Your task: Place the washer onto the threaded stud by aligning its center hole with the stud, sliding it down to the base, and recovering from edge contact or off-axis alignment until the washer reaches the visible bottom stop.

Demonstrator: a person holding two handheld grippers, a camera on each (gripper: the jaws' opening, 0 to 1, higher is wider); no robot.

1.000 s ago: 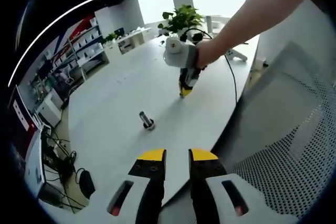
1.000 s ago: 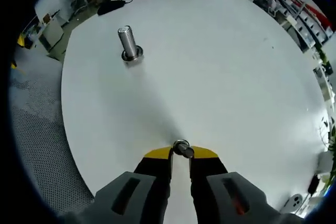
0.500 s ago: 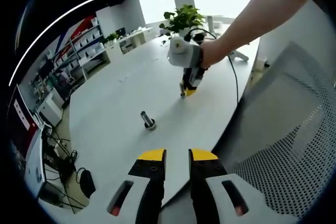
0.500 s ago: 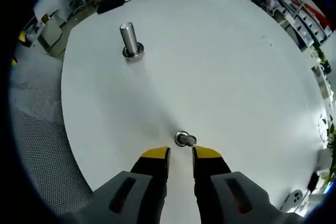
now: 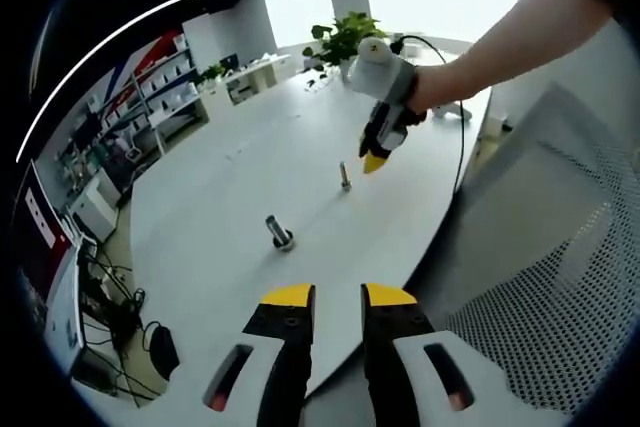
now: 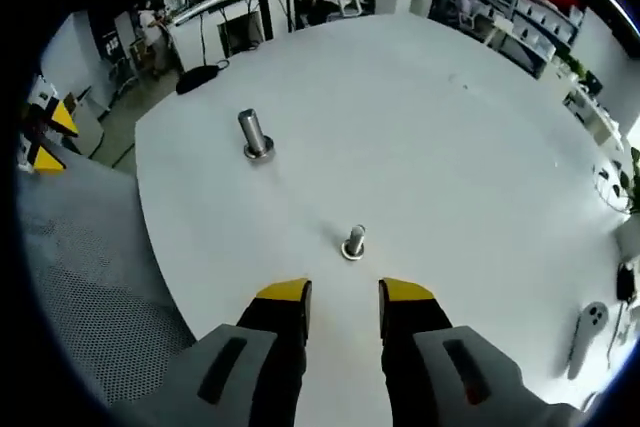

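Observation:
A tall threaded stud [image 5: 279, 233] [image 6: 254, 135] stands upright on the round white table [image 5: 230, 177] [image 6: 480, 147], with a metal ring at its foot. A smaller metal stud [image 5: 345, 176] [image 6: 354, 241] also stands upright, with a washer-like ring around its base. My right gripper [image 6: 345, 292] is open just behind this small stud, not touching it. In the left gripper view a person's hand holds the right gripper [image 5: 378, 157] above and to the right of the small stud. My left gripper [image 5: 338, 297] hovers at the table's near edge, jaws slightly apart with nothing between them.
A grey perforated surface [image 5: 560, 277] [image 6: 90, 297] lies beyond the table's edge. A potted plant [image 5: 345, 37] and a black cable [image 5: 455, 137] are at the far side. A white controller [image 6: 588, 322] lies near the rim. Shelves [image 5: 150, 97] line the room.
My right gripper opened, let go of the small stud, left it standing on the table, and drew back and up. The left gripper has stayed put.

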